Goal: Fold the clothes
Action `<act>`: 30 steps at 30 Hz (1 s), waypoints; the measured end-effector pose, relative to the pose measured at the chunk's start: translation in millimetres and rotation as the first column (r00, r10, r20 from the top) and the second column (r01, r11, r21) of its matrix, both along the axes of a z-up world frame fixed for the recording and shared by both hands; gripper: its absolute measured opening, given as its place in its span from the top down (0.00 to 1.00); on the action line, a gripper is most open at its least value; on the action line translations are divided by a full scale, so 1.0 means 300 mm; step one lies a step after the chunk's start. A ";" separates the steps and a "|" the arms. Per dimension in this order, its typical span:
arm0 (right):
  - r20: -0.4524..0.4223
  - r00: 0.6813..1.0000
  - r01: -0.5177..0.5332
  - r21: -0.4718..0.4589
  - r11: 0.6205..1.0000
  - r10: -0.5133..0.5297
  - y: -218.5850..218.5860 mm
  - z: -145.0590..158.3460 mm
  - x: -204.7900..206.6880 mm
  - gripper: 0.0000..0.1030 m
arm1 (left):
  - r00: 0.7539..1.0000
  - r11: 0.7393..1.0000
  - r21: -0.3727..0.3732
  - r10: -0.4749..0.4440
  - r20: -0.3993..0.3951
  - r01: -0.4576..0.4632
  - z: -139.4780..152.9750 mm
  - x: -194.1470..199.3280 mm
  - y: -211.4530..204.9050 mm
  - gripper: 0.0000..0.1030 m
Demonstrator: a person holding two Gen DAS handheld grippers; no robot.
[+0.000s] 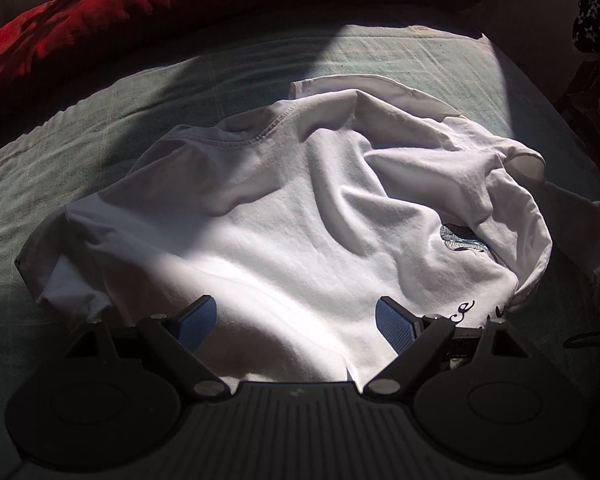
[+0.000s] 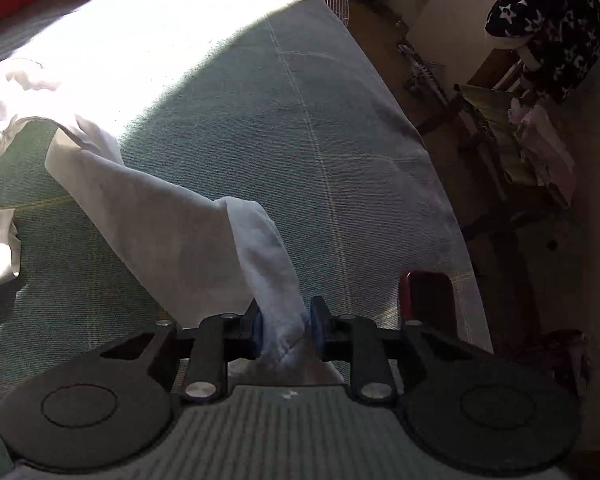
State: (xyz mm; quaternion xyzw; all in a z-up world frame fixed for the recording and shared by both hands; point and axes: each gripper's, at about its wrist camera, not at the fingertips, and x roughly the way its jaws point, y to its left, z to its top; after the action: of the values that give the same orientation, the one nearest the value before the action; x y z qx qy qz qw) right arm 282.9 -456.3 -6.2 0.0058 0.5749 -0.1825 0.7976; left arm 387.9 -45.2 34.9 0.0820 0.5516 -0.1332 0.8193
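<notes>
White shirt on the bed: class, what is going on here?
A person with a gripper in each hand is folding a white shirt spread on a green bedcover. The right gripper pinches a sleeve, drawn out sideways. The left gripper hovers open over the shirt's body.

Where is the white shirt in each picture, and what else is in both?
Left wrist view: the white shirt lies crumpled across the middle of the green bedspread, just beyond the open left tongs.
Right wrist view: it shows at the left edge, one part stretching down to the right tongs, which pinch it.
Shared landmark: the black star-patterned fabric, top right in both.
</notes>
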 end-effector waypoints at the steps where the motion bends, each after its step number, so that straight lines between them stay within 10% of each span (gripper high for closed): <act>1: 0.017 1.000 -0.009 0.010 1.000 0.008 0.010 0.014 0.003 0.66 | 1.000 1.000 -0.004 0.004 -0.001 -0.004 -0.001 0.002 0.005 0.16; 7: 0.112 0.988 -0.111 0.019 0.994 0.108 0.102 0.098 0.089 0.49 | 1.000 0.999 -0.017 0.031 0.002 -0.031 -0.007 0.022 0.041 0.16; 17: 0.163 0.955 -0.265 0.080 0.961 0.249 0.180 0.067 0.259 0.44 | 0.999 0.998 -0.033 0.054 0.003 -0.054 -0.016 0.034 0.082 0.16; 30: 0.215 0.897 -0.383 -0.063 0.922 0.387 0.281 -0.005 0.452 0.44 | 0.999 0.999 -0.037 0.034 0.031 -0.033 0.001 0.032 0.074 0.16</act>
State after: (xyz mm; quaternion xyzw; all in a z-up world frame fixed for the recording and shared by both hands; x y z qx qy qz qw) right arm 418.5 -372.1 -7.7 -0.0951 0.4696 -0.0250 0.8774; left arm 397.6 -22.9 35.3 0.0601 0.5375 -0.1281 0.8313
